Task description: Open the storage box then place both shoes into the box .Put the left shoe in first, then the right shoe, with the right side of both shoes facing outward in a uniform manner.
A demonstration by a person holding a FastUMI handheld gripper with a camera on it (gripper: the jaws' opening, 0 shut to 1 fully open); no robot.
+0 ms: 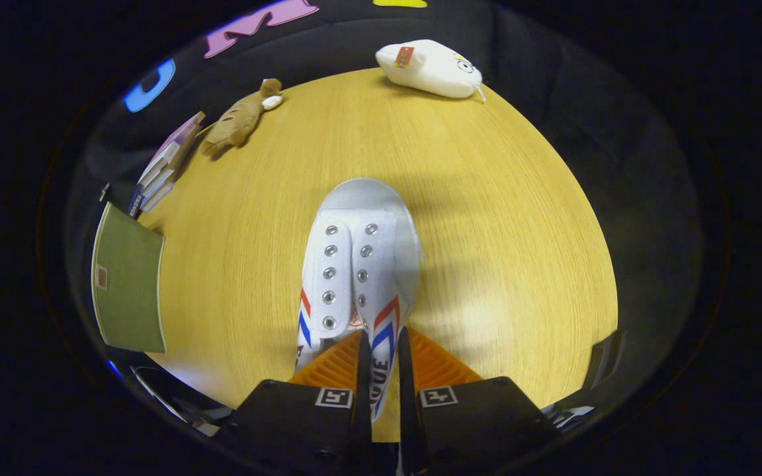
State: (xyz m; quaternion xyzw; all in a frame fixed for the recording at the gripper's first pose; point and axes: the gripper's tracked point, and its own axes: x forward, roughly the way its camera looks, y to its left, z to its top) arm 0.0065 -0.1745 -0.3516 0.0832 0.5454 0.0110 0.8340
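- A white canvas shoe point(354, 264) with metal eyelets, no laces, a smooth rubber toe cap and red and blue chevron stripes on its sides is seen at the centre of the frame, toe pointing toward the top.
- The shoe's side wall is pinched between the two fingers of the gripper point(381, 360) at lower centre; the jaws are nearly together, clamped on the thin canvas.
- Ribbed, ridged inner faces are seen on the fingers point(338, 363).
- A round wooden table point(487, 218) with fine straight grain is seen below the shoe; whether the sole touches it cannot be told.
- A white, rounded plush toy point(430, 68) with a small tag lies at the table's far edge, upper centre.
- A brown plush animal point(239, 119) lies at upper left.
- A stack of books point(166, 165) is seen at left, and a flat green rectangular cover point(128, 284) below it.
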